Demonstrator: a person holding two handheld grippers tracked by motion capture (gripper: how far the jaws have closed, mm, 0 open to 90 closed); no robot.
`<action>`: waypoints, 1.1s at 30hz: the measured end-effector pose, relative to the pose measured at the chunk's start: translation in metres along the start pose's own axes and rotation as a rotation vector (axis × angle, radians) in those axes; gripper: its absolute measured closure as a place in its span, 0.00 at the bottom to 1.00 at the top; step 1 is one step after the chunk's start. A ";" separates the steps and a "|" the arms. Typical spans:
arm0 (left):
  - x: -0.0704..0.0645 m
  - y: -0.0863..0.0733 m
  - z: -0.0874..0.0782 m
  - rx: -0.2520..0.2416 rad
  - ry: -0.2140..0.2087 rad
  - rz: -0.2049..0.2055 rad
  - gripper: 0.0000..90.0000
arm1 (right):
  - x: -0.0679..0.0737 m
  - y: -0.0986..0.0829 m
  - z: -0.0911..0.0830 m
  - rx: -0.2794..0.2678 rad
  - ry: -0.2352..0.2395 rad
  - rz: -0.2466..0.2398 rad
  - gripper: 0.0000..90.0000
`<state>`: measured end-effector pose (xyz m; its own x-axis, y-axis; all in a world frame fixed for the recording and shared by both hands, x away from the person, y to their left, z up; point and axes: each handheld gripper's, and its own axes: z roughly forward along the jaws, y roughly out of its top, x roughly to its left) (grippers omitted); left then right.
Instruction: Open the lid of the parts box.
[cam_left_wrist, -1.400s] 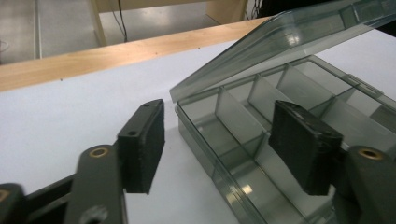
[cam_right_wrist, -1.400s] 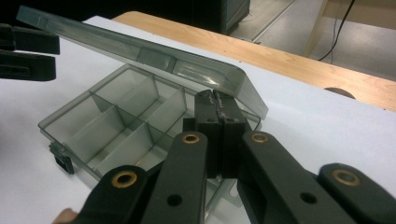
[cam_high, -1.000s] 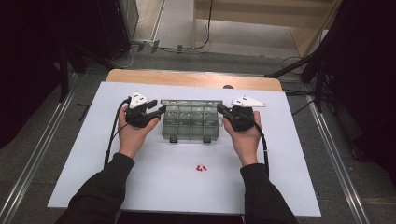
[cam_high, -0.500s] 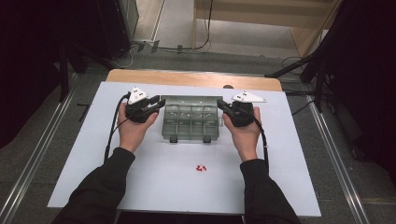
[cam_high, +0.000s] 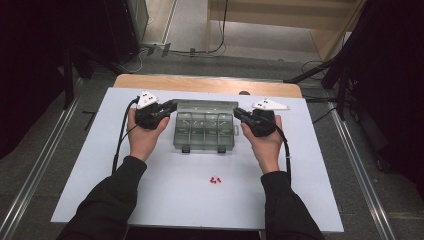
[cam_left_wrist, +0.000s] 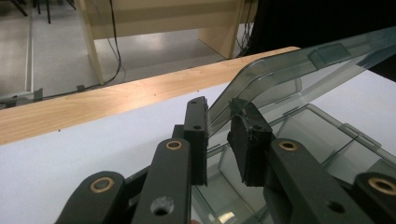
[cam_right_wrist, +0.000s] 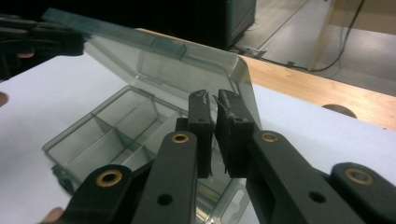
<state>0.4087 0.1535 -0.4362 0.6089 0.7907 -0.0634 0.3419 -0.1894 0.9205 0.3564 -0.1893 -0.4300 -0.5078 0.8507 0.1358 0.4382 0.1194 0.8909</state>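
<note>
Lid status: a second ago the clear compartment box (cam_high: 204, 131) reads as a flat closed slab at the centre of the high view; now its lid (cam_high: 205, 105) stands raised along the far edge, so the box is opening.

Left of frame: my left gripper (cam_high: 169, 108) sits at the lid's left end. In the left gripper view the lid (cam_left_wrist: 299, 79) rises to the upper right and its corner edge runs into the narrow gap between my jaws. They are drawn close on it; I judge a grip, though contact on both pads is not plain.

Centre: the box stays mid-desk (cam_high: 125, 200), compartments exposed, and they look empty from here. Two small red pieces (cam_high: 215, 179) lie on the desk just below the box, apart from it.

Right of frame: my right gripper (cam_high: 239, 113) is at the lid's right end. In the right gripper view the jaws are nearly closed, pinching the lid (cam_right_wrist: 187, 65) at its near corner.

Meaning: opening step is mostly done. I judge the red pieces go in next.
</note>
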 end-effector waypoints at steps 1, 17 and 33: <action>0.000 0.000 0.000 0.000 0.001 -0.005 0.84 | -0.002 -0.002 -0.001 0.003 0.001 0.001 0.93; 0.001 0.003 0.003 -0.004 -0.004 -0.038 0.84 | -0.020 -0.015 0.026 -0.080 -0.054 0.023 0.66; 0.007 0.006 0.005 -0.006 -0.031 -0.082 0.86 | -0.019 -0.014 0.034 -0.122 -0.085 -0.042 0.93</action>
<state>0.4183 0.1553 -0.4332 0.6012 0.7848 -0.1504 0.3868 -0.1212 0.9142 0.3853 -0.1898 -0.4601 -0.4569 0.8871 0.0649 0.3217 0.0968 0.9419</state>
